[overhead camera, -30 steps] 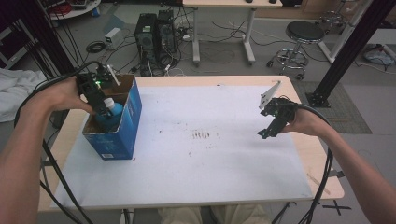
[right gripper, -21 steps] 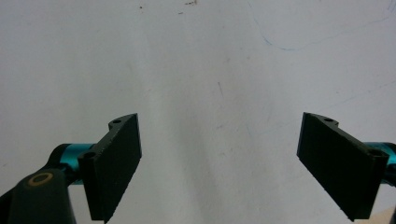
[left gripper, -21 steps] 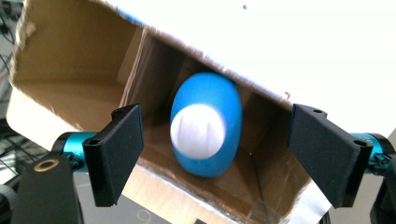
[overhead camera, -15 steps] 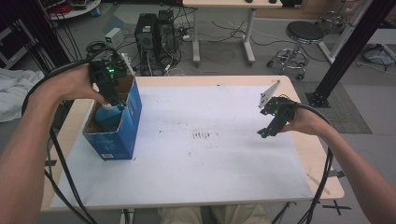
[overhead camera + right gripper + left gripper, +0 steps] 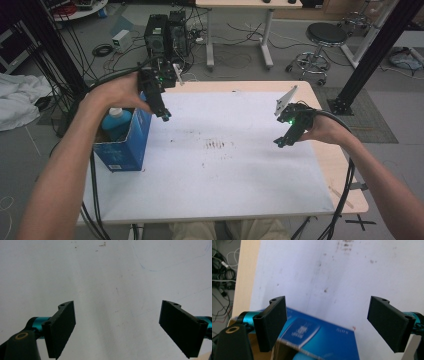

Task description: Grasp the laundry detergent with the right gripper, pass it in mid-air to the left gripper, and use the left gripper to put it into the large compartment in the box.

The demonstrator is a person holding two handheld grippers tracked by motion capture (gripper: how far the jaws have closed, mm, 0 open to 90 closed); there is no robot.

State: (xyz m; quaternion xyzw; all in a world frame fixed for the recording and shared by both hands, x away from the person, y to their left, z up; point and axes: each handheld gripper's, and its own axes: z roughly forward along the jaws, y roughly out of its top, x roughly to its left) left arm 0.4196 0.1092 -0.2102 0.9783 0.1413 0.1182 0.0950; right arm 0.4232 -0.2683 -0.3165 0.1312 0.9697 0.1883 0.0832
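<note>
From the high view: one blue box sitting at the left edge of the white table, with one blue bottle standing inside it. Two grippers. The left gripper hangs just past the box's right rim, above the table, nothing in it. The right gripper is well apart, over on the right side, also carrying nothing.

Left gripper view: both jaws spread wide, and they've just been opening, with nothing between them. The box's top edge sits low between them, not touching either.

Right gripper view: jaws wide apart too, just bare table with a few specks underneath.
</note>
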